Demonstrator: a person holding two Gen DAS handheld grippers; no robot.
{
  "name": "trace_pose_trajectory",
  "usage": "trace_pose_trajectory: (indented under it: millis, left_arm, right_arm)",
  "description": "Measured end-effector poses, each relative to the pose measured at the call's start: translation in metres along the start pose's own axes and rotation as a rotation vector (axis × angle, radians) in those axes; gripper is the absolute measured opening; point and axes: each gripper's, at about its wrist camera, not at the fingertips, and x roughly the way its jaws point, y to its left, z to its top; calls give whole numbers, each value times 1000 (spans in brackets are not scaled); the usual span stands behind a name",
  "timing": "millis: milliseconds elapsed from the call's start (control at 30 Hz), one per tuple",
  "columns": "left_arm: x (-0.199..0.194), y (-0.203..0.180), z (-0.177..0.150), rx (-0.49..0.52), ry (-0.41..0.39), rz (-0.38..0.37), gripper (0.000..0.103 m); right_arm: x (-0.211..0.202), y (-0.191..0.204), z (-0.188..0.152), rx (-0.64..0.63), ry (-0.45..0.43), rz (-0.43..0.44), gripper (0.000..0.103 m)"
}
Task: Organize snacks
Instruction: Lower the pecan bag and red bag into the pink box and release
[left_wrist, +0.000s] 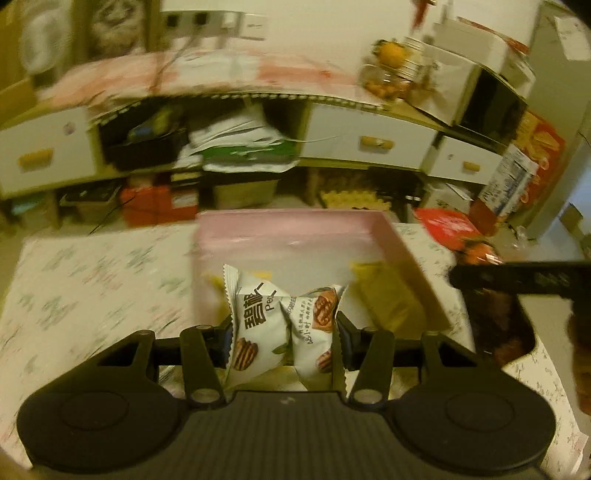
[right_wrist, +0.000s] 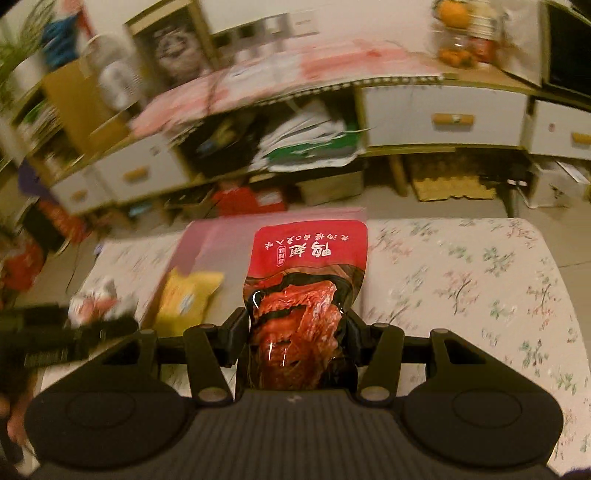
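My left gripper (left_wrist: 284, 332) is shut on two small white pecan snack packets (left_wrist: 258, 325), pinched side by side above the near end of the pink box (left_wrist: 295, 225). A yellow packet (left_wrist: 384, 291) lies inside that box at the right. My right gripper (right_wrist: 295, 332) is shut on a red meat snack pouch (right_wrist: 310, 266), whose top reaches toward the pink box (right_wrist: 229, 229). In the right wrist view the yellow packet (right_wrist: 188, 295) lies in the box to the left, and the left gripper with its white packets (right_wrist: 99, 302) shows at the left edge.
The box stands on a table with a floral cloth (right_wrist: 461, 280). Behind it a low cabinet (left_wrist: 369, 136) with white drawers holds papers and boxes; a jar of oranges (left_wrist: 391, 74) stands on top. More red packets (left_wrist: 454, 229) lie right of the box.
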Motion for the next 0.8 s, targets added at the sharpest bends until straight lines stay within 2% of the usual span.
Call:
trace_pose_trajectory:
  millis: [200, 333, 433, 567, 633, 800]
  left_arm:
    - [51, -15, 2, 33, 11, -20, 56]
    - [68, -17, -5, 105, 8, -8, 56]
    - [72, -13, -8, 129, -7, -3, 57]
    - [75, -10, -11, 156, -15, 28, 57]
    - [75, -7, -13, 168, -13, 6, 59]
    - [70, -13, -16, 245, -16, 27, 60]
  right_arm:
    - [35, -6, 16, 86, -33, 49, 50]
    - [55, -8, 19, 143, -41, 132, 50]
    - [67, -8, 19, 180, -40, 198, 50]
    - [78, -4, 21, 182, -42, 235, 50]
    - [80, -4, 19, 187, -48, 258, 50]
    - [83, 0, 18, 161, -49, 254, 51]
